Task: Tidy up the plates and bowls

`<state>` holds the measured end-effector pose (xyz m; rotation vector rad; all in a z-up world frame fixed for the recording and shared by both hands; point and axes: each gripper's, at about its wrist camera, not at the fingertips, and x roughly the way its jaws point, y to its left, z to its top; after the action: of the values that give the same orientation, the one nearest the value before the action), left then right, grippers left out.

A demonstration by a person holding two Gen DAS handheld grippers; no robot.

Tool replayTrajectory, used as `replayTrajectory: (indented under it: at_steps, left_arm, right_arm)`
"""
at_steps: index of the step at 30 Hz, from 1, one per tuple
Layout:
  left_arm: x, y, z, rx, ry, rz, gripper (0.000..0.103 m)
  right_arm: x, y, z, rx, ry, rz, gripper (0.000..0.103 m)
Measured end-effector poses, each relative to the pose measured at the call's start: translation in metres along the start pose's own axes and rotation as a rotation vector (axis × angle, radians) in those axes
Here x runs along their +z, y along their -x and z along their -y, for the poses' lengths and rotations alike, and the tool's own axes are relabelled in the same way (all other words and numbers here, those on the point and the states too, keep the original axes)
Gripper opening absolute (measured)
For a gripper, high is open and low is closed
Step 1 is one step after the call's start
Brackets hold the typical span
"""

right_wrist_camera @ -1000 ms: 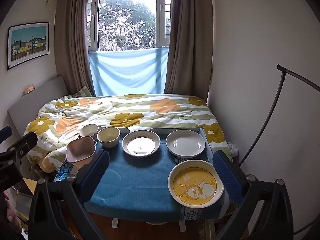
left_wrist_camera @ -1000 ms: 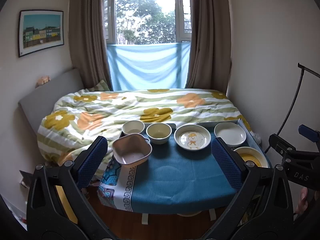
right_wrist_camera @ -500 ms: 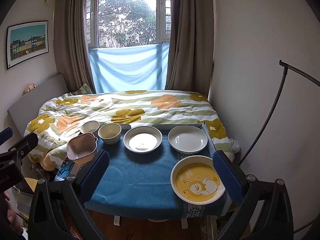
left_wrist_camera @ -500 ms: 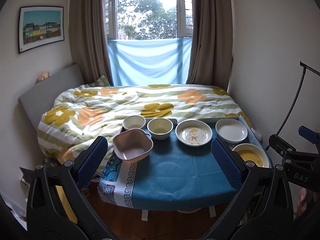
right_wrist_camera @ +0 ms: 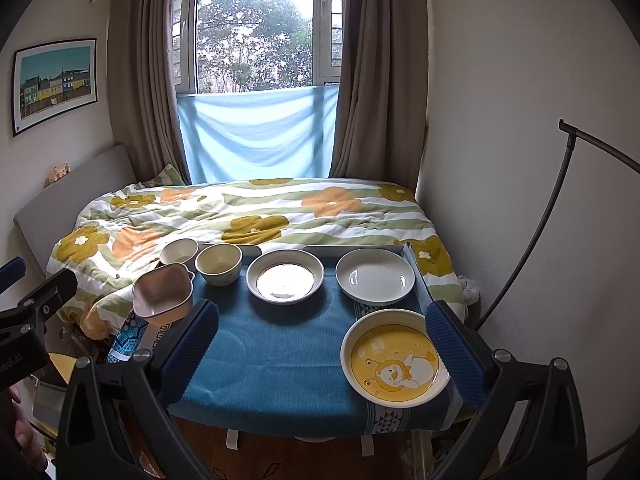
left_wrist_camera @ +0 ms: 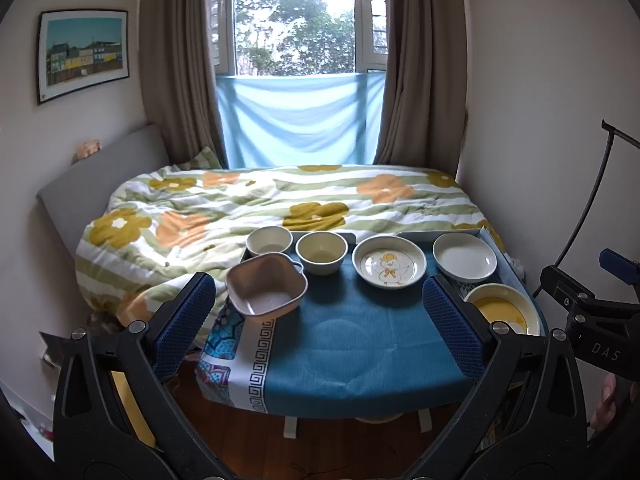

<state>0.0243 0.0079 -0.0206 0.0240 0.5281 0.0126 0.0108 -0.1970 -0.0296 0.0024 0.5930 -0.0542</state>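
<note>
white plate (right_wrist_camera: 375,277): glossy glaze | tablecloth (right_wrist_camera: 276,356): matt woven cloth | fingers (right_wrist_camera: 456,356): ribbed blue padding

Both wrist views look forward along their open tool fingers — held back from the counter (left_wrist_camera: 344,344) and above it, facing the window (right_wrist_camera: 256,36); both share counter, bed (right_wrist_camera: 248,216), window.
</note>
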Motion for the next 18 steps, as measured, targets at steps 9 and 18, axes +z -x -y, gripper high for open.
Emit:
replayTrajectory:
  at_steps: [9,18]
  left_arm:
    - [-0.0026,-0.0008,0.0001,0.039,0.002,0.012,0.103]
    - [-0.0022,-0.0023,0.0015,0.032,-0.003,0.012,0.103]
  right_arm:
    - [0.0016,0.0003,-0.0011,-0.001,0.001,-0.001,0.103]
    - [0.0025,0.0003,-0.0014,-0.002,-0.001,-0.001,0.103]
